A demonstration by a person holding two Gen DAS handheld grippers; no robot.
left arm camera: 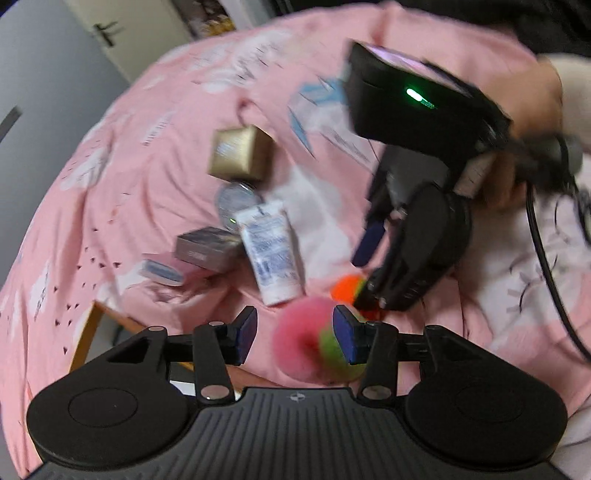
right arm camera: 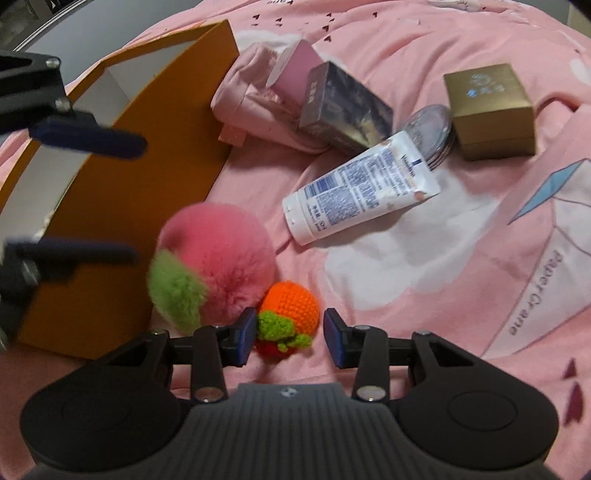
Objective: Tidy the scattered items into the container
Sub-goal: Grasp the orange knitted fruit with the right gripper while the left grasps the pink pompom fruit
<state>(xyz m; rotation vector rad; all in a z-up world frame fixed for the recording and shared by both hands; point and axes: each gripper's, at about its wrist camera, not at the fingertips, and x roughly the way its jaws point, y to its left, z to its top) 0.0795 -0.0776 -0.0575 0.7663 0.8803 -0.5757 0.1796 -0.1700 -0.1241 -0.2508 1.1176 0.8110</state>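
Note:
A pink fluffy peach toy lies on the pink bedsheet beside an orange box container. My left gripper is open, its jaws around the peach; it also shows in the right wrist view. A crocheted orange toy lies next to the peach. My right gripper is open, its jaws on either side of the crocheted toy. A white cream tube, a gold box, a dark box, a pink box and a round tin lie scattered beyond.
The orange container's rim shows at the lower left of the left wrist view. A bunched fold of sheet lies under the pink box. A black cable trails from the right gripper. A door stands behind the bed.

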